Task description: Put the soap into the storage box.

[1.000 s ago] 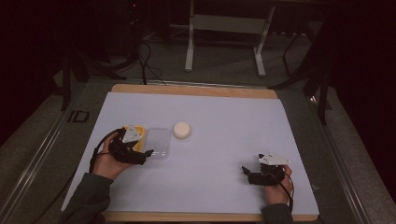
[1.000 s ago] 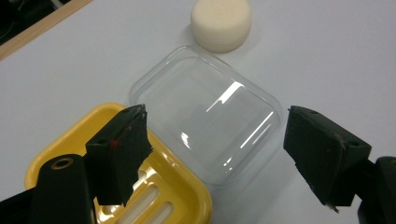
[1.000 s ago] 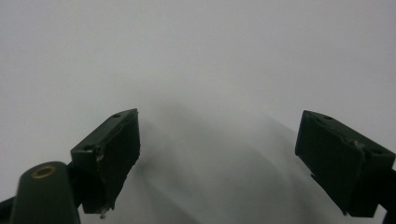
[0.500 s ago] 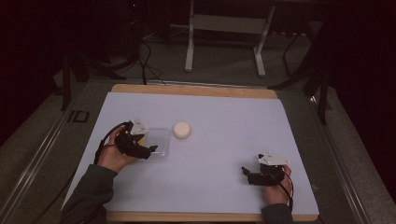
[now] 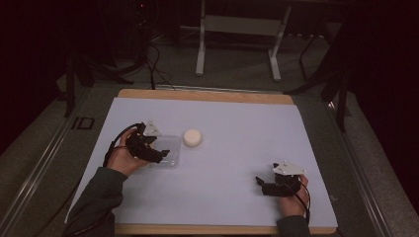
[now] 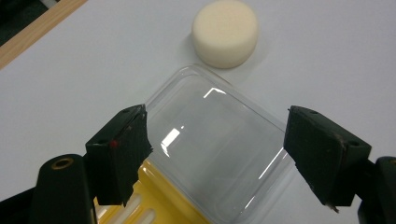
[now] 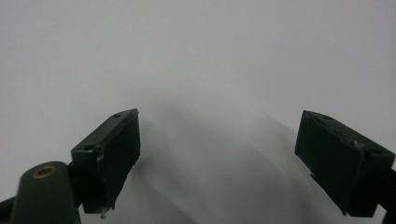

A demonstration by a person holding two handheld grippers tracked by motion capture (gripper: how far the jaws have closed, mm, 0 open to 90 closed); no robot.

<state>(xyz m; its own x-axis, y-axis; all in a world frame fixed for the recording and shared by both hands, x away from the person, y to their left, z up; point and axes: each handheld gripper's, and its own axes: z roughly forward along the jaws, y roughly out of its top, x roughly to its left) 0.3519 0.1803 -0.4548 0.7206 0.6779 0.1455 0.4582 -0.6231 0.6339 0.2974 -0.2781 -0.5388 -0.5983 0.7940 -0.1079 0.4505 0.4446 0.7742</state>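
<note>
A clear plastic box [image 6: 219, 149] lies flat on the pale mat, with a yellow ribbed piece [image 6: 154, 207] at its near end. My left gripper [image 6: 217, 140] hangs open just above it, one jaw to each side, touching nothing. In the high view the left gripper [image 5: 162, 154] is over the box [image 5: 170, 157] at the left of the mat. A round white sponge [image 5: 192, 137] sits just beyond the box, also seen as the sponge [image 6: 225, 31]. My right gripper [image 5: 261, 185] rests open low on the mat at the front right, and the right gripper [image 7: 217, 149] has bare mat between its jaws.
The mat [image 5: 237, 128] covers a wooden board [image 5: 197, 95] whose edge shows at the far side. Beyond the table stand a metal frame [image 5: 237, 29] and cables on a dark floor.
My left gripper has moved a little away from the person and over the clear box, covering the yellow piece in the high view. The right gripper has stayed put.
</note>
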